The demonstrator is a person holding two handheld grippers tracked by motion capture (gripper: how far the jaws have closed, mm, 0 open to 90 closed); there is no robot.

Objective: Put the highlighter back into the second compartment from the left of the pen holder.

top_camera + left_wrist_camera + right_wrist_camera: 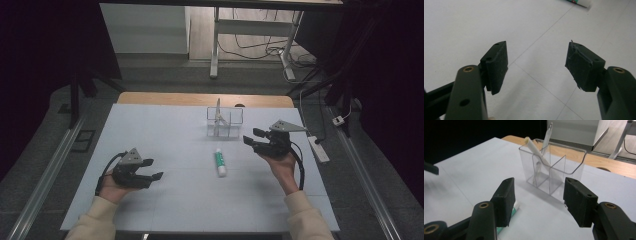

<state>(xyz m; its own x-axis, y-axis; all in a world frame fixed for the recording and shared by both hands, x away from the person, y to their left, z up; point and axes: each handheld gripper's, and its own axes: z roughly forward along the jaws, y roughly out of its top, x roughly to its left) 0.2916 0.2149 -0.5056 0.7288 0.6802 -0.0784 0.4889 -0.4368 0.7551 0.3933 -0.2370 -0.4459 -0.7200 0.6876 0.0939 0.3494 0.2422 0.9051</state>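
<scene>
We judge the white-and-green plastic glue stick [220, 162] light, stiff, slippery: grip mid-barrel. It lies left of our empty, wide right claw [253, 138]; left claw [152, 169] wide too.

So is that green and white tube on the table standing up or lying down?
Lying down. The green and white tube rests flat on the table, in front of the clear organizer, apart from both tools.

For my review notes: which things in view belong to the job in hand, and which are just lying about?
Job in hand:
- green-and-white tube lying on the table
- clear divided holder with two pens standing in it
- right claw, open, empty
- left claw, open, empty

Lying about:
- power strip
- desk frame and floor cables behind
</scene>
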